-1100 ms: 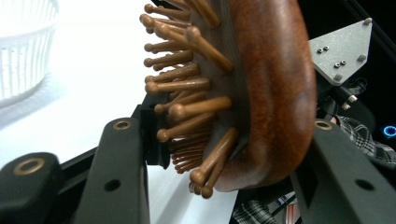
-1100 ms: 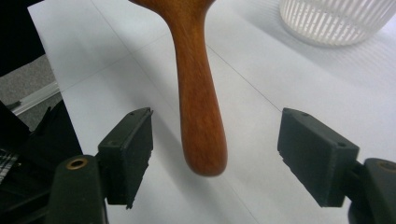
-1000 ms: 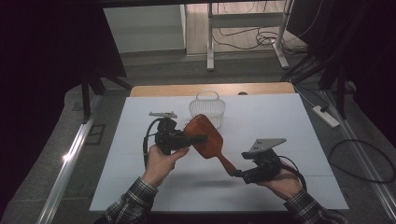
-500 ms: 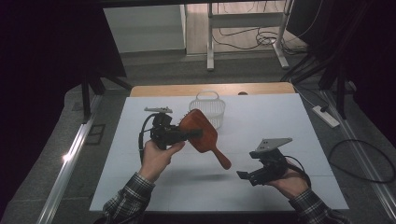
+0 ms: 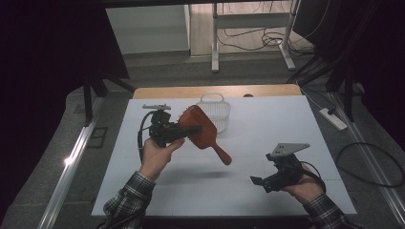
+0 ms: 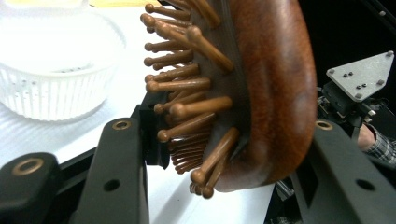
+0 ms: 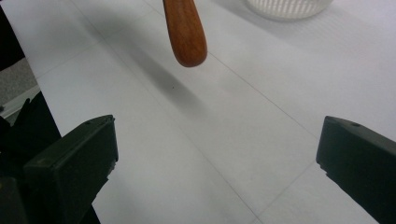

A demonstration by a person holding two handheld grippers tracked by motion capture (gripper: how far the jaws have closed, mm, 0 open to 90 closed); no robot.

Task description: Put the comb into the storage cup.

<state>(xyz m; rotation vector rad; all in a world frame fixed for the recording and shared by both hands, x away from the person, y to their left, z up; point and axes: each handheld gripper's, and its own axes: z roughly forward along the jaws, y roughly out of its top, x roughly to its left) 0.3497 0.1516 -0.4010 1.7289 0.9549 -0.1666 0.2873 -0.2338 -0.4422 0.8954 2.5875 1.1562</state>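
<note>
The left tool (image 5: 184, 130) gripped the wooden hairbrush (image 5: 203, 133) by its head, carrying it above the desk (image 5: 267, 124), its handle pointing toward the right tool (image 5: 260, 182), which rested with jaws wide apart, empty. Probably the brush was bound for the white basket (image 5: 215, 110) just beyond the left tool; that called for swinging it over the rim. The basket's inside was hard to make out.

Brush: reddish-brown wooden paddle hairbrush (image 6: 271, 88), back polished smooth with a soft sheen; its rounded wooden pins look satin.
Basket: small white ribbed plastic basket (image 5: 217, 110), translucent, slightly glossy.
Table: white matt table surface (image 7: 243, 126), smooth, with fine seams.
Left gripper: black matt plastic left gripper (image 5: 190, 130), brass-coloured rings set in its jaws.
Right gripper: black matt right gripper (image 5: 256, 182), topped by a dull grey metal-looking plate.
Sleeves: plaid woven cloth sleeve (image 5: 129, 199).
</note>
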